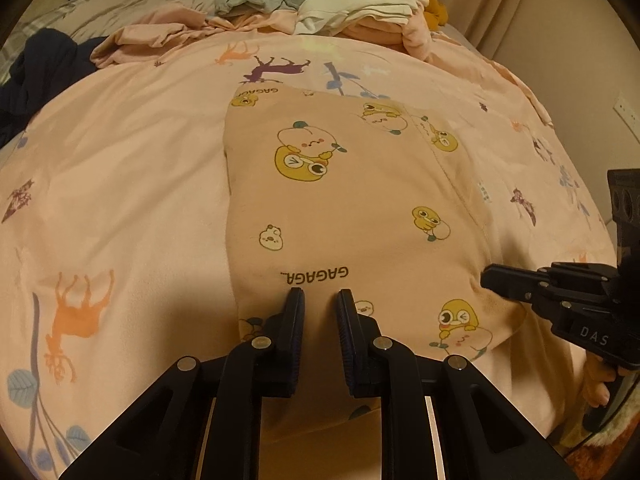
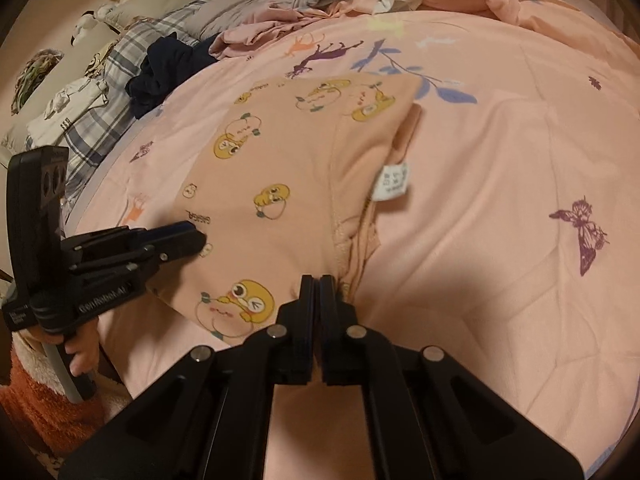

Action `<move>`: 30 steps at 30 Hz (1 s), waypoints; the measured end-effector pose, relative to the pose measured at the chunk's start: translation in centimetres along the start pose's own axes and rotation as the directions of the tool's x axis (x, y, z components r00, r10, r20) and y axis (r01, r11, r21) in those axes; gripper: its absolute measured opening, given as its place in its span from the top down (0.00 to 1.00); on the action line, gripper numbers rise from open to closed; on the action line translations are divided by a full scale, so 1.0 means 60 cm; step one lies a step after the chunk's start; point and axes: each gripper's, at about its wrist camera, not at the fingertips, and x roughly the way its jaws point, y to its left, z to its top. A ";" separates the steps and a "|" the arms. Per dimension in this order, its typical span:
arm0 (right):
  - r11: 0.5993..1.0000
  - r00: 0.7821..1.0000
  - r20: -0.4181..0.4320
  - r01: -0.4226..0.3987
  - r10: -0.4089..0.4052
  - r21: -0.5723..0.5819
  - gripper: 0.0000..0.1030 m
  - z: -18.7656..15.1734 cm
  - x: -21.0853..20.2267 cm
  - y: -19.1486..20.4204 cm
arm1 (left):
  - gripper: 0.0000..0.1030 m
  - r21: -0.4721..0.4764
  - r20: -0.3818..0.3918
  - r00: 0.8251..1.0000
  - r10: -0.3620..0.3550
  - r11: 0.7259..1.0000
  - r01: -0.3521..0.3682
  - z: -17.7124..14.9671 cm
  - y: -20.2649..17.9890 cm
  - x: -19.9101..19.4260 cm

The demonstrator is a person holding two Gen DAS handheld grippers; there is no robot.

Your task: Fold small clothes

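Observation:
A small peach garment (image 1: 352, 208) printed with yellow ducks and the word GAGAGA lies flat on the pink bedspread (image 1: 120, 184). In the right wrist view the garment (image 2: 288, 168) shows a white care label (image 2: 392, 182) at its right edge. My left gripper (image 1: 320, 294) hovers over the garment's near edge, and a narrow gap shows between its fingers. It also appears at the garment's left side (image 2: 196, 236). My right gripper (image 2: 318, 280) is shut, with its tips at the bunched near corner of the garment. Whether cloth is pinched I cannot tell. From the left wrist view the right gripper (image 1: 486, 276) touches the garment's right edge.
A heap of pink, white and grey clothes (image 1: 360, 4) lies at the far end of the bed. A dark navy garment (image 1: 40, 68) sits at the left, next to plaid bedding (image 2: 100, 92). A wall with a socket (image 1: 626, 110) runs along the right. An orange fuzzy sleeve (image 2: 36, 408) shows behind a hand (image 2: 80, 356).

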 end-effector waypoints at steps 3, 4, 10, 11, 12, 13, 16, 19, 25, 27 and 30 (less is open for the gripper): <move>1.000 1.000 -0.012 0.018 -0.018 -0.001 1.00 -0.003 0.006 0.000 | 0.82 0.004 -0.001 1.000 0.017 1.000 -0.017 -0.001 -0.006 -0.002; 1.000 1.000 -0.012 0.028 -0.028 -0.005 1.00 -0.003 0.006 0.003 | 0.82 0.010 -0.002 0.999 0.032 0.999 -0.032 -0.002 -0.010 -0.006; 0.985 0.987 -0.002 0.157 -0.158 -0.068 0.83 0.002 -0.027 0.039 | 0.81 -0.003 0.015 0.996 0.092 0.996 -0.092 0.008 -0.023 -0.067; 0.983 0.985 0.003 0.174 -0.174 -0.058 0.71 0.003 -0.037 0.040 | 0.75 0.000 0.040 0.994 0.103 0.995 -0.103 0.010 -0.024 -0.084; 0.983 0.984 0.009 0.181 -0.180 -0.041 0.60 0.005 -0.046 0.039 | 0.60 0.004 0.061 0.992 0.108 0.994 -0.108 0.011 -0.026 -0.099; 0.984 0.984 0.018 0.180 -0.180 -0.013 0.54 0.007 -0.060 0.038 | 0.50 0.006 0.097 0.989 0.112 0.994 -0.113 0.012 -0.028 -0.122; 0.985 0.984 0.066 0.165 -0.168 0.050 0.26 0.012 -0.106 0.037 | 0.24 -0.038 0.193 0.977 0.088 0.996 -0.082 0.013 -0.023 -0.183; 0.979 0.972 0.132 0.184 -0.195 0.090 0.04 0.011 -0.153 0.047 | 0.08 -0.059 0.232 0.972 0.043 0.998 -0.030 0.014 -0.018 -0.232; 0.967 0.966 0.143 0.191 -0.216 0.167 0.00 0.004 -0.220 0.058 | 0.03 -0.049 0.302 0.947 0.105 0.994 -0.094 0.015 -0.027 -0.274; 0.963 0.967 0.129 0.194 -0.220 0.188 0.00 0.001 -0.227 0.058 | 0.03 -0.042 0.304 0.946 0.113 0.994 -0.105 0.012 -0.030 -0.280; 0.960 0.963 0.126 0.215 -0.239 0.179 0.00 -0.001 -0.228 0.067 | 0.03 -0.038 0.307 0.946 0.106 0.994 -0.099 0.009 -0.033 -0.283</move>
